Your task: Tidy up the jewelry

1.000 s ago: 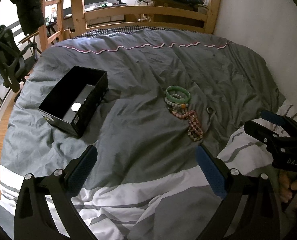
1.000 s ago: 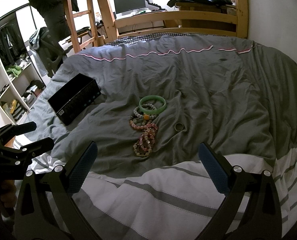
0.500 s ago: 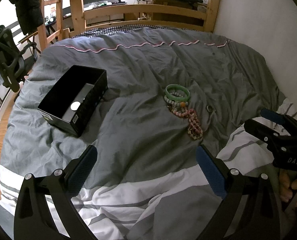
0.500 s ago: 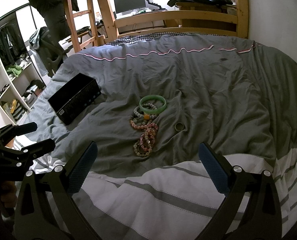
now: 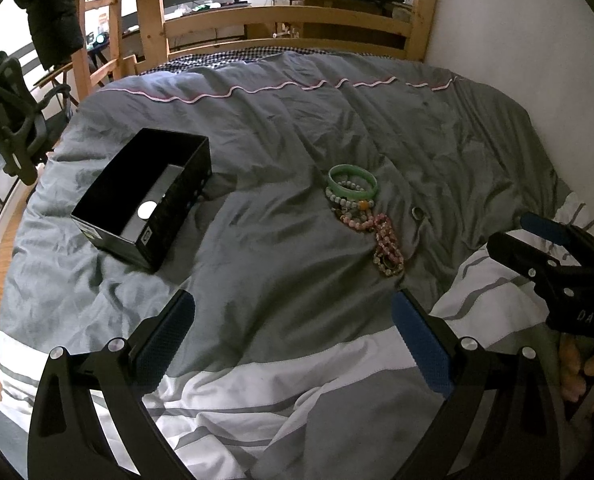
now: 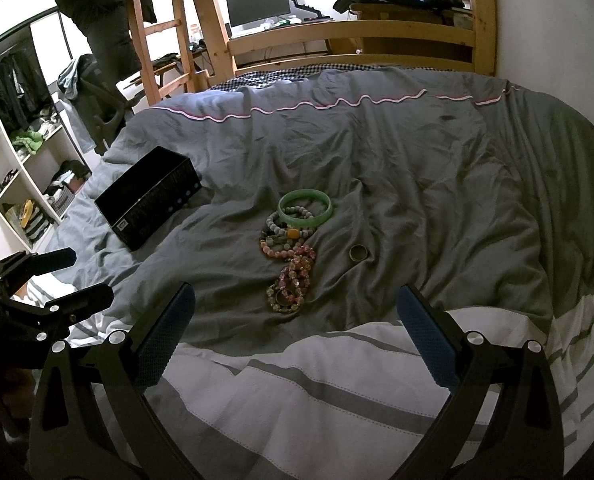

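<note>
A green bangle (image 5: 352, 179) (image 6: 305, 208) lies on the grey duvet with several beaded bracelets (image 5: 385, 240) (image 6: 291, 276) strung out below it. A small metal ring (image 5: 417, 212) (image 6: 358, 252) lies to their right. An open black box (image 5: 145, 196) (image 6: 149, 196) stands to the left. My left gripper (image 5: 293, 328) is open and empty, hovering short of the jewelry. My right gripper (image 6: 295, 320) is open and empty, just short of the nearest pink bracelet. Each gripper shows at the edge of the other's view.
The duvet (image 6: 417, 160) has a white striped part (image 6: 317, 380) at the near edge. A wooden bed rail (image 5: 289, 24) runs along the far side and a white wall (image 5: 537, 40) along the right. A ladder (image 6: 153, 40), chair and shelves stand to the left.
Both grippers have stayed open and almost still; the left view has shifted very slightly. Nothing on the bed has moved.
</note>
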### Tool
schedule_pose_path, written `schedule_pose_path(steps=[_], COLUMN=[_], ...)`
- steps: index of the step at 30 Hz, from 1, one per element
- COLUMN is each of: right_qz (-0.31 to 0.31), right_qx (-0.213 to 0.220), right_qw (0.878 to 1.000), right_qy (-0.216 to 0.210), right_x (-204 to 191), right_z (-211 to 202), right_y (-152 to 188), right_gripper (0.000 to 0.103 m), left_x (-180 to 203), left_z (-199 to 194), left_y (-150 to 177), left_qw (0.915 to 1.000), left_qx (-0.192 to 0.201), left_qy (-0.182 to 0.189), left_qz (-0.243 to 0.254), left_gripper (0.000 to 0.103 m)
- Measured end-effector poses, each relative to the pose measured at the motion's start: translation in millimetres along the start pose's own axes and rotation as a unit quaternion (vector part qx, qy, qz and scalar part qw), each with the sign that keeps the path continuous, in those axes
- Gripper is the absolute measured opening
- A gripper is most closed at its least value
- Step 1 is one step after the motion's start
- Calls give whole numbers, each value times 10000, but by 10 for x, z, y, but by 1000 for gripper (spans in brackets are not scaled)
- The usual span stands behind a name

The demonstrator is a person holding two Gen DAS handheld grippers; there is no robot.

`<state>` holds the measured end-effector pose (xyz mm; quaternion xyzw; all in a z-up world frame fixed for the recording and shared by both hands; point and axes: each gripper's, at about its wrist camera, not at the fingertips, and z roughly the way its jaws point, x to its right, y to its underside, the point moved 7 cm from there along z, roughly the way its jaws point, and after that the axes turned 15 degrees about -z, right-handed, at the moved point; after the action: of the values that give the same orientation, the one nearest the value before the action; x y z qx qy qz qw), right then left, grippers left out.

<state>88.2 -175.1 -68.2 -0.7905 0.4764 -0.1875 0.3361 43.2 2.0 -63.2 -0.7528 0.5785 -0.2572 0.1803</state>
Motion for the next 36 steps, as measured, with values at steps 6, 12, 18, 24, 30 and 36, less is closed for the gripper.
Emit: schedule_pose_path(steps=[6, 12, 18, 24, 30, 36], right_qz=[26, 118, 539, 389, 147, 433], right_qx=[9, 22, -36, -216, -924, -1389], right_qw=[10000, 9998, 9975, 9971, 9923, 9861], right_qy=[-6, -153, -448, -625, -807, -808], right_x=[-3, -16, 150, 241, 246, 366], right_z=[8, 19, 218, 580, 1310, 1961], right_y=[2, 6, -143, -488, -736, -702], right_gripper=[100, 99, 85, 85, 73, 58], left_x=[6, 53, 205, 508, 807, 848], left_z=[10, 107, 367, 646, 1212, 1567], left_y=[11, 53, 101, 42, 75, 210], left_qw=[10000, 9998, 9988, 9953, 9869, 9797], left_qx=[-23, -83, -199, -414, -1105, -1493], left_qy=[10, 166, 403, 804, 1106, 1293], left_qz=[1, 9, 185, 331, 395, 345], left_gripper=[97, 97, 97, 97, 72, 60])
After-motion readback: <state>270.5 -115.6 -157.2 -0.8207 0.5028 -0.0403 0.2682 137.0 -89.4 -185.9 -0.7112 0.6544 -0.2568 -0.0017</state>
